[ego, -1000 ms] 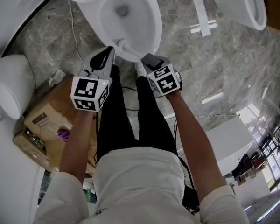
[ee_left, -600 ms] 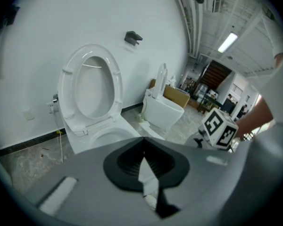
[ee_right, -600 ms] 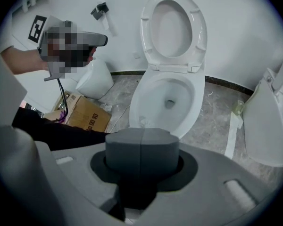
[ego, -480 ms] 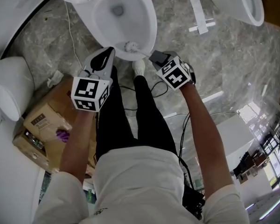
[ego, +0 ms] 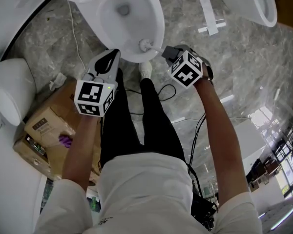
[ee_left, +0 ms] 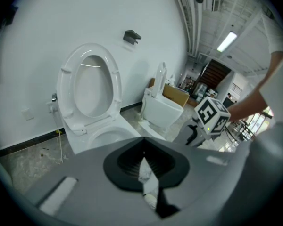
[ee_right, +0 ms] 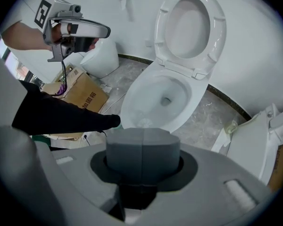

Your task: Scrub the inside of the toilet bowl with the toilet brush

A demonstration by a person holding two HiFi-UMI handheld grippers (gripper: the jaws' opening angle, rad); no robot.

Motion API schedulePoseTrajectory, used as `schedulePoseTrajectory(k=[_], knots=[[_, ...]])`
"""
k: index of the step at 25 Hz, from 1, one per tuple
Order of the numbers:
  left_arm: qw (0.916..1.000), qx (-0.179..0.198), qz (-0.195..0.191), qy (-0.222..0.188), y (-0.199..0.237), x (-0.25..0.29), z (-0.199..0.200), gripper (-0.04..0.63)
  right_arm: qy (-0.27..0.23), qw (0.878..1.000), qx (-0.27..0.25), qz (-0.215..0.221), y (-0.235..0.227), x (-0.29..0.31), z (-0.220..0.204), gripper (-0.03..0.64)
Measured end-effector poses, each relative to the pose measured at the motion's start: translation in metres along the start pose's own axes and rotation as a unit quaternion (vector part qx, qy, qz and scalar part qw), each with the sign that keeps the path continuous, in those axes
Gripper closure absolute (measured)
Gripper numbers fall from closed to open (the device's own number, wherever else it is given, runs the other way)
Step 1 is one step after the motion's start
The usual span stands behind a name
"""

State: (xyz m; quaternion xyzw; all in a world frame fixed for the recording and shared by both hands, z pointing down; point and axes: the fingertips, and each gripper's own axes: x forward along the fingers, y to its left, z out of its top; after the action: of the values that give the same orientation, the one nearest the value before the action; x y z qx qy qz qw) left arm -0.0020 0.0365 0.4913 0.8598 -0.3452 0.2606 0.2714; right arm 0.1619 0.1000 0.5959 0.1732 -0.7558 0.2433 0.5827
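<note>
The toilet brush (ego: 146, 45) has its head at the near rim of the toilet bowl (ego: 139, 23); its long axis runs from the bristles rightward and slightly back toward the person, into the right gripper (ego: 167, 51), whose jaws are pressed together on the handle's end. The drain (ego: 123, 9) lies up and left of the bristles, so the scrub stroke likely has to push forward-left along that axis. The right arm (ego: 215, 130) reaches out nearly straight; the left gripper (ego: 114, 55), jaws closed on nothing, hangs just left of the brush head, apart from it.
</note>
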Motion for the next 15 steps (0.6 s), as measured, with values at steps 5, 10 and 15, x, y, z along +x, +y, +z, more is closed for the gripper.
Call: schedulePoseTrajectory(k=[5,10,15], knots=[[1.0000,-0.004,0.003,0.001,0.004,-0.002,-0.003,0.601,0.009,1.000,-0.001,-0.018,-0.017,-0.003,-0.001,0.474],[0.9999,-0.010,0.007,0.002,0.011,-0.004,-0.006,0.601,0.012,0.999,0.001,-0.035,-0.034,-0.004,0.007,0.474],[0.9999,-0.013,0.009,0.003,0.018,-0.004,-0.007,0.601,0.009,0.999,0.009,-0.050,-0.048,-0.005,0.014,0.474]])
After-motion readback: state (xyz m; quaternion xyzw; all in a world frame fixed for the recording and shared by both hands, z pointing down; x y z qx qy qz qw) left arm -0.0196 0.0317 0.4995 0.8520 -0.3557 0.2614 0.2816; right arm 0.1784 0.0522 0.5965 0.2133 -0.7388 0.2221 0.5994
